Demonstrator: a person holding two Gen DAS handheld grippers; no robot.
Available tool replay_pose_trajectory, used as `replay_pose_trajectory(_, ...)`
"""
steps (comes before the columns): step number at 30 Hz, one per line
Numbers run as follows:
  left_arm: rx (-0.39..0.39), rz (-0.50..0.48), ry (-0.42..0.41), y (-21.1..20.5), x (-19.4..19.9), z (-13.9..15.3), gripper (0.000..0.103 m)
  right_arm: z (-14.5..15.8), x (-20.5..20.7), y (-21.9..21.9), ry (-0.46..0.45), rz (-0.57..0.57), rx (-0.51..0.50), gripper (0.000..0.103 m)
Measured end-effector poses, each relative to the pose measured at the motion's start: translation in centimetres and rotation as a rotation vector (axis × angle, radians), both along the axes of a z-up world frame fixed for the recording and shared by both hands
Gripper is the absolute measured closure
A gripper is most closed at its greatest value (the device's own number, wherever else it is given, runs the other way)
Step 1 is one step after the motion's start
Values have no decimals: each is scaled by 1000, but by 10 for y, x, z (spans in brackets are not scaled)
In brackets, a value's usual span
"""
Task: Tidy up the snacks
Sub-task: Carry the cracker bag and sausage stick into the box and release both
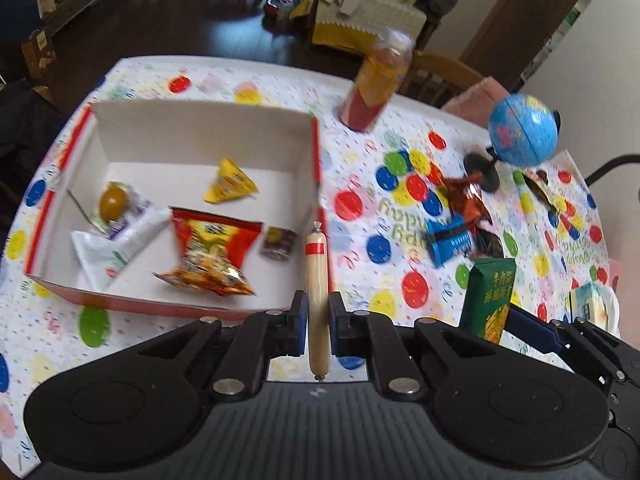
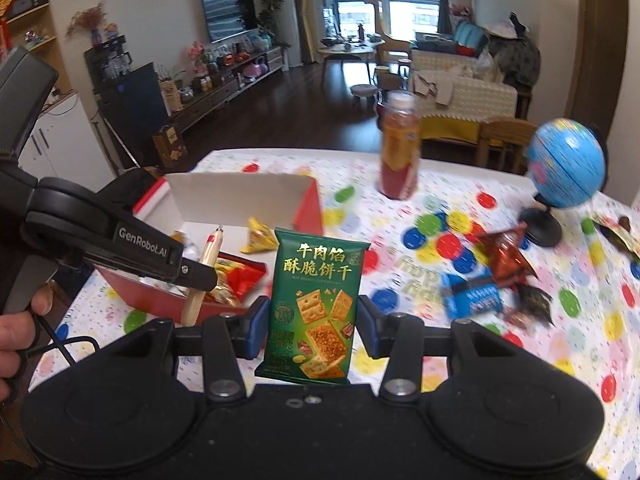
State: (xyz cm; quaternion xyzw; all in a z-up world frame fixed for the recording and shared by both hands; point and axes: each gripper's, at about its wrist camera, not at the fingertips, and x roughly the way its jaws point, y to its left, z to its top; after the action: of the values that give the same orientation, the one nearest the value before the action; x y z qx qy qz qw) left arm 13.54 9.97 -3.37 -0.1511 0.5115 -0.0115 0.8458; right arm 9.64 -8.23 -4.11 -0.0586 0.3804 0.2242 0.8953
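My left gripper (image 1: 318, 312) is shut on a pale sausage stick (image 1: 317, 280) with a red band, held upright above the near right corner of the red-and-white box (image 1: 200, 136). Inside the box lie a red snack bag (image 1: 212, 252), a yellow triangular packet (image 1: 230, 182), a white packet (image 1: 116, 246), a packed egg (image 1: 114, 202) and a small dark packet (image 1: 278, 243). My right gripper (image 2: 310, 320) is shut on a green cracker packet (image 2: 316, 308), held upright over the table. The left gripper (image 2: 200, 280) with its sausage (image 2: 204, 272) shows at the left of the right wrist view.
On the balloon-print tablecloth (image 1: 360, 184), right of the box, lie a blue packet (image 1: 450, 242), an orange-red wrapper (image 1: 466, 196) and a dark wrapper (image 1: 490, 242). A drink bottle (image 1: 376, 88) stands behind, a globe (image 1: 522, 132) at the far right. A hand (image 2: 24, 320) grips the left tool.
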Motion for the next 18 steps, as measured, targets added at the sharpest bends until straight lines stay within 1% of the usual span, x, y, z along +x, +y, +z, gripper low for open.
replay_pose_trajectory(10,14,40,-43,60,-5,14,92,6,6,67,-15,62,8,59)
replay_pose_trajectory(14,26,55,-53,83,-1,15,92,1,17,89,3,62,7,59)
replay_pose_trajectory(18,40,73,-47,106,6,9,92,-7,29,108,29,56,-5,59)
